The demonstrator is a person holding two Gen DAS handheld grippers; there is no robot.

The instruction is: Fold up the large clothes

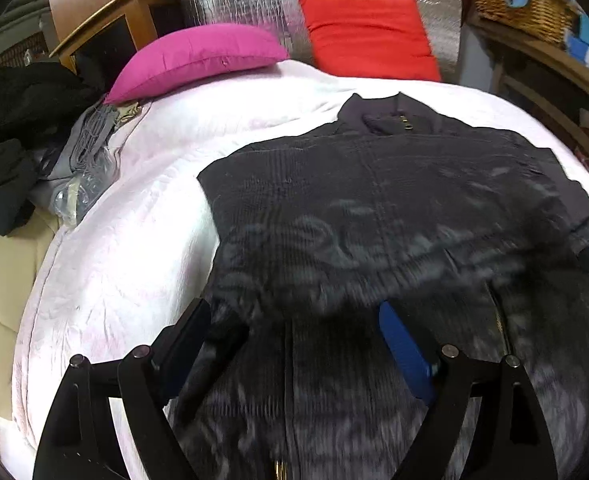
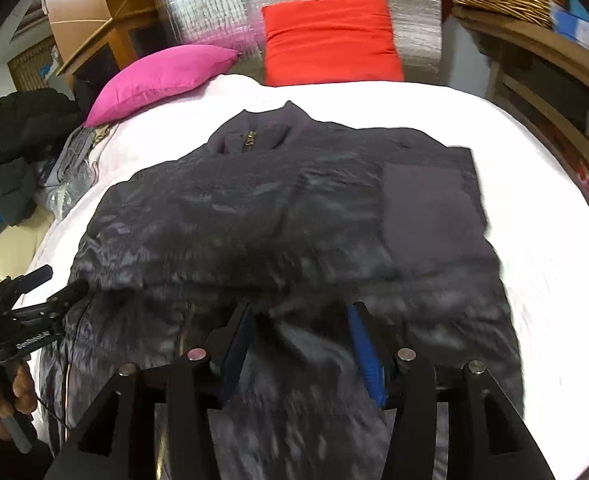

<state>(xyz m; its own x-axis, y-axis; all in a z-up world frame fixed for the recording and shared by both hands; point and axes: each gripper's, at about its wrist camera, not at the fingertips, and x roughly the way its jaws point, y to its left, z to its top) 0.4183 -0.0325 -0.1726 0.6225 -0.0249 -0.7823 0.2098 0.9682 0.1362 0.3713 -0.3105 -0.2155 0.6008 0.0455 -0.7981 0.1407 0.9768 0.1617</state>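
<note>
1. Jacket [image 1: 374, 208] lies dark and flat on the white bed [image 1: 114, 248], hem nearest.
2. Left claw [image 1: 294, 344] and right claw [image 2: 300, 344] sit spread over the hem; both should pinch evenly and lift together toward the collar.
3. Only the right view shows the folded sleeve panel [image 2: 430, 216].
</note>
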